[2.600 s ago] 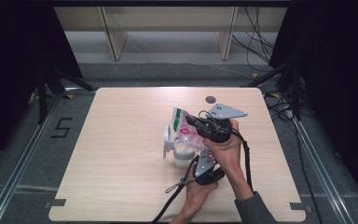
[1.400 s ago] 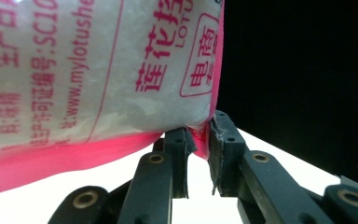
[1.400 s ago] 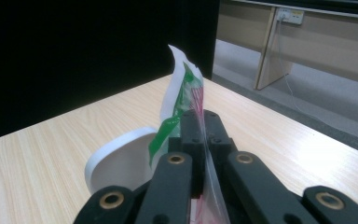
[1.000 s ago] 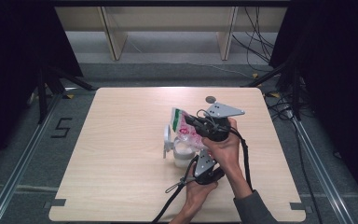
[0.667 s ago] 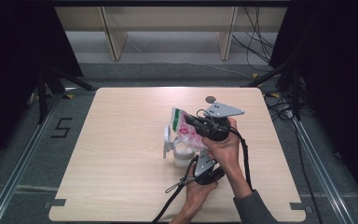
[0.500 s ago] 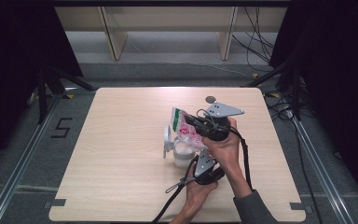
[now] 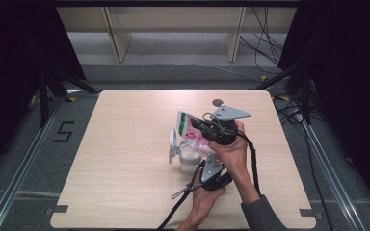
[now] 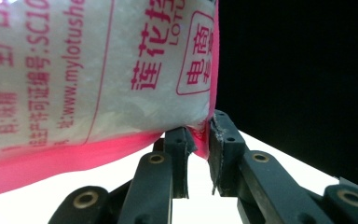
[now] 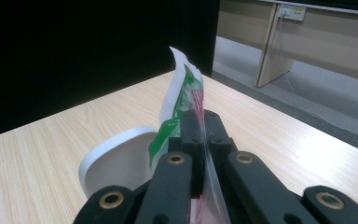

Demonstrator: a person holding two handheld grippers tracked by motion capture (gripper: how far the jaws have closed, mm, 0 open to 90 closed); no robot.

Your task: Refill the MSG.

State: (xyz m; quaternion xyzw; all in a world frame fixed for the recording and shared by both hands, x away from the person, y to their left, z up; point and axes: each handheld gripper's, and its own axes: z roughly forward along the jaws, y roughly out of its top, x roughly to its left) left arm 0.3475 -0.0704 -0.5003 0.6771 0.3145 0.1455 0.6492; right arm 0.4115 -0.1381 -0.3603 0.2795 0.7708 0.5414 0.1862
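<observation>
Both tools pinch the pink printed bag above the white lidded container on the surface: right tool its top, left tool a bottom corner. Probably pouring; next, tilt the bag's mouth over the container.

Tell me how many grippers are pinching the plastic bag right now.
2. The right gripper is clamped on the plastic bag near its green top edge, above the white jar. The left gripper pinches the bag's pink bottom corner, nearer the person.

A pale wooden table carries a white jar with its open lid, and a small dark disc near the far edge.
</observation>
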